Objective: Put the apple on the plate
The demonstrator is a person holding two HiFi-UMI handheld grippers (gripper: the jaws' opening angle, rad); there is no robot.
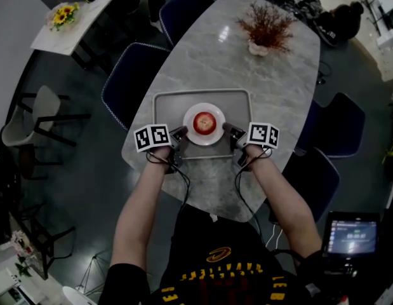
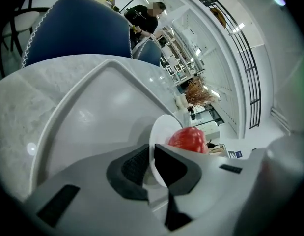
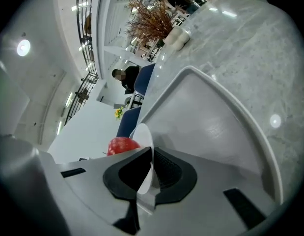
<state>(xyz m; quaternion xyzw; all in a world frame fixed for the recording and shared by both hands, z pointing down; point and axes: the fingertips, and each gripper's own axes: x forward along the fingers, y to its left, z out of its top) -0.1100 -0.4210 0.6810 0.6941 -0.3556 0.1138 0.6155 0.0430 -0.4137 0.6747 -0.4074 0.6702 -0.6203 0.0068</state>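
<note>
Marble table (image 1: 272, 75), grey tray (image 1: 171, 103), apple (image 1: 204, 122) on plate (image 1: 213, 138)

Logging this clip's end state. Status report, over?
Jaws of left gripper and right gripper shut on opposite rims of the plate. On it sits the red apple, over the grey tray. Nothing in the way.

The apple (image 1: 204, 122) sits on the plate (image 1: 190, 133), which lies in the tray (image 1: 165, 109) near the bench's (image 1: 282, 81) front edge. The left tool (image 1: 181, 132) clamps the plate's left rim and the right tool (image 1: 226, 129) its right rim. A potted plant (image 1: 266, 28) stands behind the tray.
</note>
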